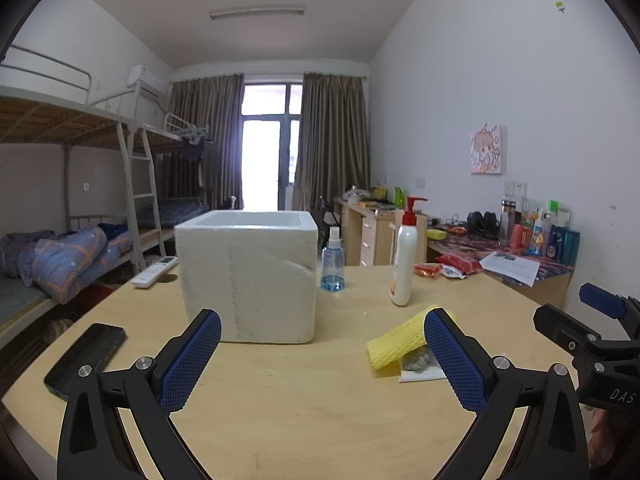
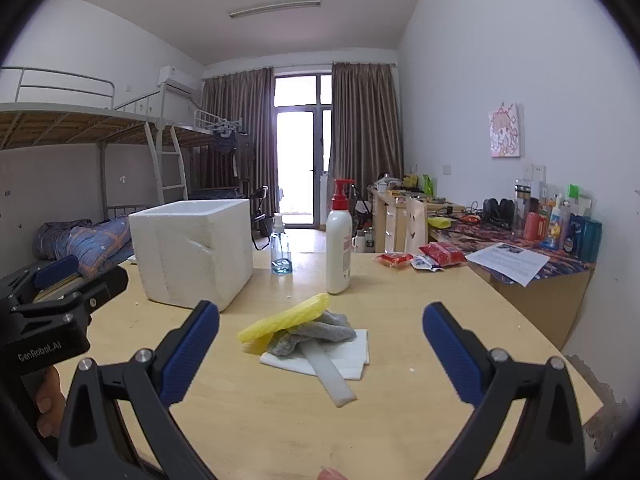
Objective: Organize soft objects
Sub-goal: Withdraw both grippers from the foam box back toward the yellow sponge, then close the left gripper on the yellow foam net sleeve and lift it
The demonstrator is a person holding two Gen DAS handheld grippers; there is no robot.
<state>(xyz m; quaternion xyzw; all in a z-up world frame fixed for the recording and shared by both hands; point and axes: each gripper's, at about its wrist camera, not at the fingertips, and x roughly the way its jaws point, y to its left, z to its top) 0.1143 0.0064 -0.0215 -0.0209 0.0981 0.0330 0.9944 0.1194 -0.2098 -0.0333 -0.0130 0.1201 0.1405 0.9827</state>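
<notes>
Both the left claw [image 1: 322, 330] and right claw [image 2: 320, 322] hang spread, pinching nothing; the yellow foam net [image 2: 286, 316], grey cloth [image 2: 320, 334] and white strip [image 2: 330, 374] lie piled right of the foam box [image 2: 192, 252] on the counter [image 2: 280, 420].

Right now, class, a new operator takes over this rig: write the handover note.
Left hand-held gripper: open, empty, above the table.
Right hand-held gripper: open, empty, facing the pile.
Pile on the table: yellow foam sleeve over a grey cloth, a white strip and white tissue.
White foam box stands behind, left of the pile.
Done: nothing moved.
Left: every soft item, probably into the box.
</notes>
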